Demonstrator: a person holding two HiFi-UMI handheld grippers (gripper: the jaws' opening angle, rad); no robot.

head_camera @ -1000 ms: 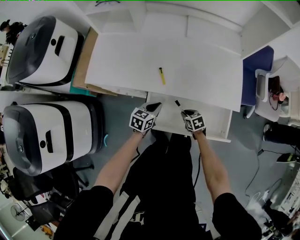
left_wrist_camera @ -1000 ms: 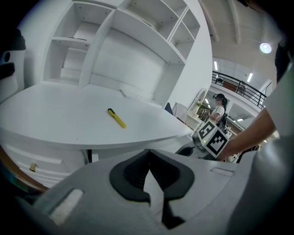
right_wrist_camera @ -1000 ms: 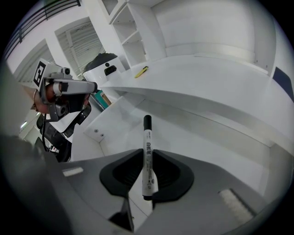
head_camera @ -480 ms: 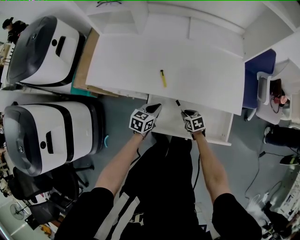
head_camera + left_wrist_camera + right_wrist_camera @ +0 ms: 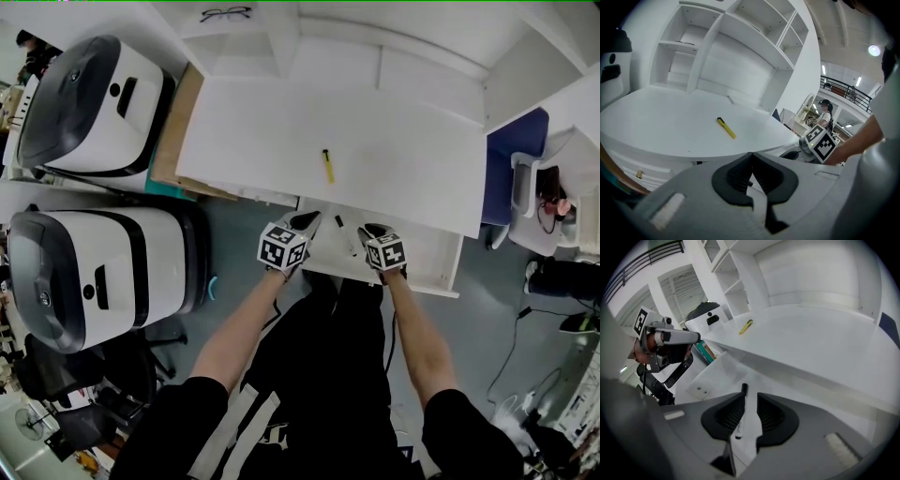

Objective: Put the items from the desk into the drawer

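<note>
2 bulky white-and-black machines (image 5: 89,103) stand on the floor left of the table (image 5: 403,159). A brown board (image 5: 172,127) lies against the table's left edge, and 1 pair of glasses (image 5: 225,13) sits on the shelf behind the table. 1 yellow pen (image 5: 327,165) lies in the open mid-table. Below the table's front edge the drawer (image 5: 427,261) stands open, with 1 white, black-capped marker (image 5: 346,234) lying inside. The right hand-held gripper (image 5: 367,232) hovers there released: its jaws have just been opening, the marker between them unpressed. The left hand-held gripper (image 5: 307,223) is clenched, jaws together, at the table's front edge.
</note>
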